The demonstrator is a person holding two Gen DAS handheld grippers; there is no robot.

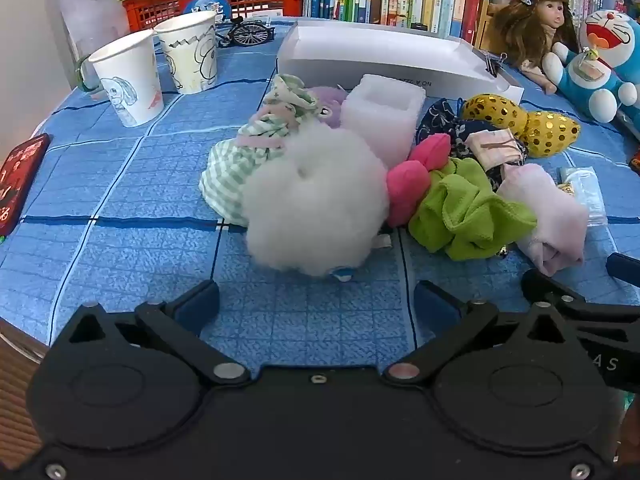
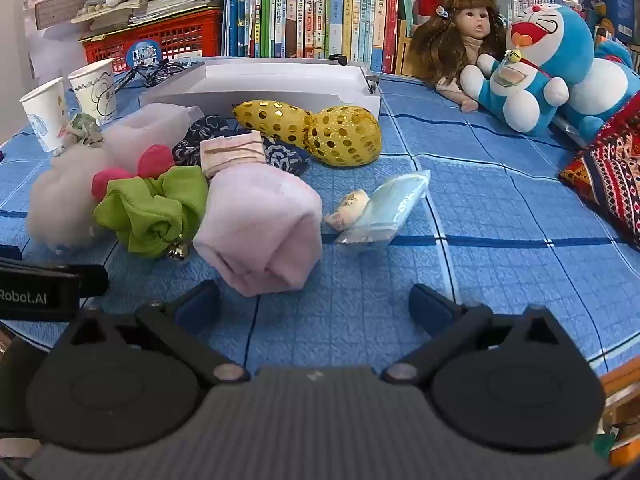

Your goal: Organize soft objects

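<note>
- The left gripper [image 1: 316, 300] hovers low over the blue checked desk [image 1: 120, 208]; its fingers [image 1: 198, 300] are spread wide, hold nothing and touch nothing.
- Just ahead of it, between the line of the two fingers, lies a white ball of stuffing [image 1: 312, 204], round with no clear long axis.
- The right gripper [image 2: 316, 300] is also spread wide and empty, fingers [image 2: 432, 306] clear of the cloth.
- Nearest the right gripper's left finger is a rolled pale pink towel [image 2: 264, 228]; its long axis runs from the near end by that finger back and slightly right into the pile.
- Beside the roll on the left sits a crumpled green cloth [image 2: 152, 212], touching it.
- Behind them a yellow sequined plush [image 2: 316, 132] lies on its side, long axis running left to right, in front of the white box [image 2: 272, 80].
- The soft pile sits mid-desk; a green striped garment [image 1: 236, 164] rests against the stuffing's far left side.
- Two paper cups [image 1: 160, 68] stand upright, well apart from the pile, at far left.
</note>
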